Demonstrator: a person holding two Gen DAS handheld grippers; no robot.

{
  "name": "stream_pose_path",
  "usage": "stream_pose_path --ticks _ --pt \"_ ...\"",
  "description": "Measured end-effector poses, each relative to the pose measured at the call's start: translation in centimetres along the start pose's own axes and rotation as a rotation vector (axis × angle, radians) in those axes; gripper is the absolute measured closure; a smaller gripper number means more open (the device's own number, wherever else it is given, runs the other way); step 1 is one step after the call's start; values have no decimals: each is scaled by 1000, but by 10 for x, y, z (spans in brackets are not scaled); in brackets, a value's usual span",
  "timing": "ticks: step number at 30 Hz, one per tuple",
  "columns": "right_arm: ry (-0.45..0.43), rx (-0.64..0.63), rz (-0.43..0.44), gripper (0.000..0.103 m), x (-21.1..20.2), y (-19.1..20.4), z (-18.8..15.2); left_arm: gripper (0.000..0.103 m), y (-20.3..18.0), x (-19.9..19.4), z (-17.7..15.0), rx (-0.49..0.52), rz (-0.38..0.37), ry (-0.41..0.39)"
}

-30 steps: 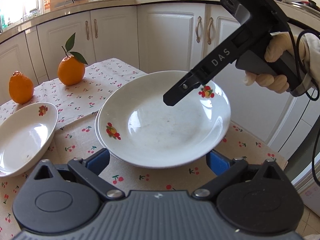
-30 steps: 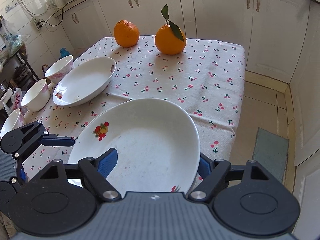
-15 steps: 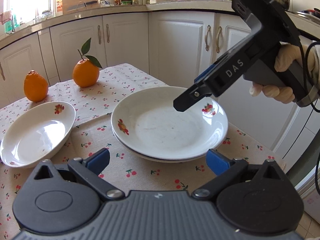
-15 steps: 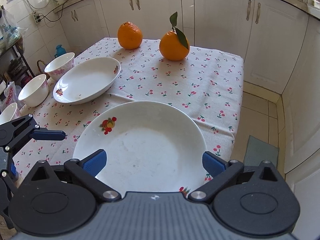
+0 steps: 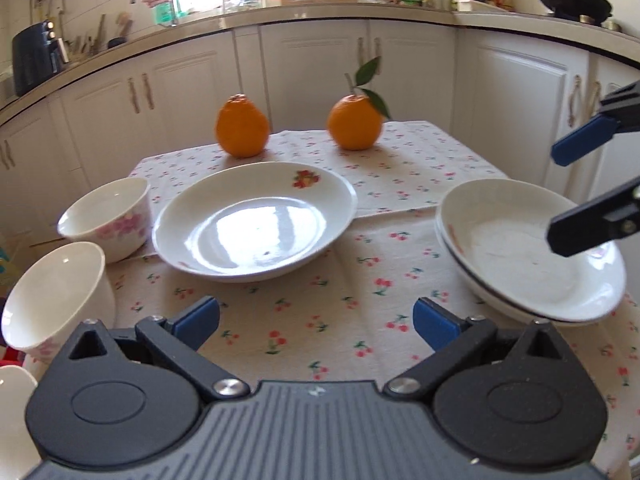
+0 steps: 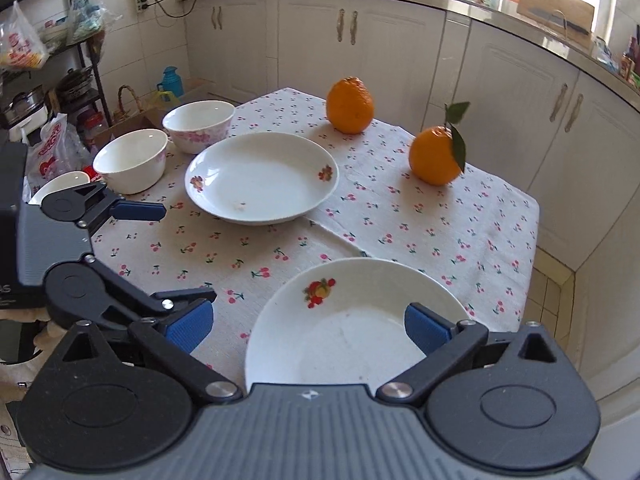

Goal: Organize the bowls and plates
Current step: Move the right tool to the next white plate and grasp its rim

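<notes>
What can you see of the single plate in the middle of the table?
The single plate is a shallow, round, glossy white dish, ceramic by its look, with a fruit decal on the far rim and another on the opposite rim in the right wrist view. It sits upright and flat on the cherry-print tablecloth, holding nothing but a small speck. Neither gripper touches it; the pink-flowered bowl stands close at its left.

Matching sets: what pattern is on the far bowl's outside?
Pink flowers on white, clearest on the far bowl in the right wrist view.
</notes>
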State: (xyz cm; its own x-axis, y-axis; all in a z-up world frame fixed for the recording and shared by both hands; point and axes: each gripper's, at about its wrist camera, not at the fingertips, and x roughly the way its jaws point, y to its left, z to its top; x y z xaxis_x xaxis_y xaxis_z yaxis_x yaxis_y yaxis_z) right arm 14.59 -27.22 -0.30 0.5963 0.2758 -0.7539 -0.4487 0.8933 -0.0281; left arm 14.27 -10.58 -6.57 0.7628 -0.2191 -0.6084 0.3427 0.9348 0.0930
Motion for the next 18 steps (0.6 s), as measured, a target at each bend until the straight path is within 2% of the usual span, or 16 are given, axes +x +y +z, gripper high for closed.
stream_pose_path --ticks 3,8,12,14,18 --pt "3 -31 17 0 11 6 13 1 13 12 -1 -23 70 -3" --pt "27 -44 62 0 36 3 33 1 26 32 -1 -67 75 34" --pt "40 -45 110 0 61 -5 53 1 29 45 -4 -72 45 64" --pt "48 -48 131 0 74 -8 62 1 29 47 -4 -73 30 54" --pt "65 -73 142 0 100 -9 77 1 33 53 -2 -96 -18 63"
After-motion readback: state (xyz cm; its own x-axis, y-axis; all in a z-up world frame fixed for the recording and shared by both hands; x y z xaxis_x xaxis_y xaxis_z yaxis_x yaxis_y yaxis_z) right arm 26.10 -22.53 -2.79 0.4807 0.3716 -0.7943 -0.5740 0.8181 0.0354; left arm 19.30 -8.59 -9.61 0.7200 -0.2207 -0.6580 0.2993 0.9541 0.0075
